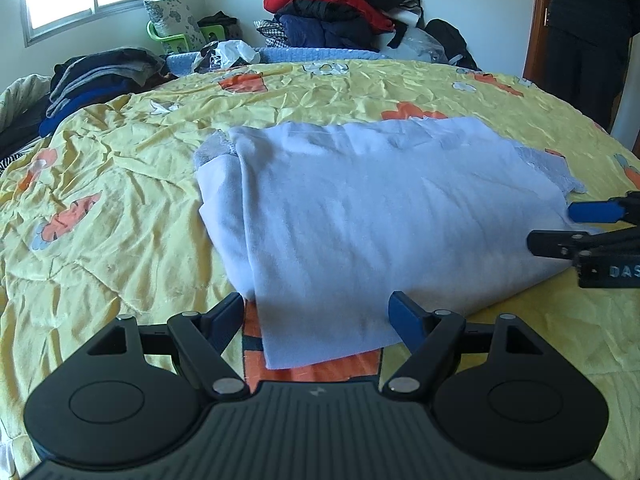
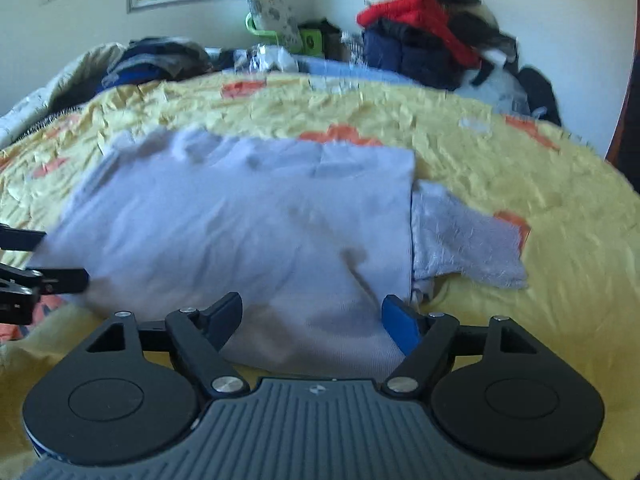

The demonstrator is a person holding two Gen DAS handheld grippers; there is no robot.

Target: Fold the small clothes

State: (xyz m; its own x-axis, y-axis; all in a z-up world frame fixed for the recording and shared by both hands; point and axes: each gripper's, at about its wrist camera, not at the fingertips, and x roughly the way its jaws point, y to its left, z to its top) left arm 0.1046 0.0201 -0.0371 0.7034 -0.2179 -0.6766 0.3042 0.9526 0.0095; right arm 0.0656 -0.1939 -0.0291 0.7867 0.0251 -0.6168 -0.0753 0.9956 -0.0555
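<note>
Beyond the folded garment [image 1: 360,216], clothes piles [image 1: 332,12] crowd the bedspread's [image 1: 120,200] far edge (both tongs released).

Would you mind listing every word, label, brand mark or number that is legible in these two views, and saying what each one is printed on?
"DAS": pale letters on the black body of the right gripper, cut off by the picture's right edge, so the word may run on.
A small pale logo, with no letters, sits on the grey ribbed housing behind the left gripper; the right wrist view shows the same mark, blurred.
Nothing readable on the white garment or the yellow bedspread.
</note>
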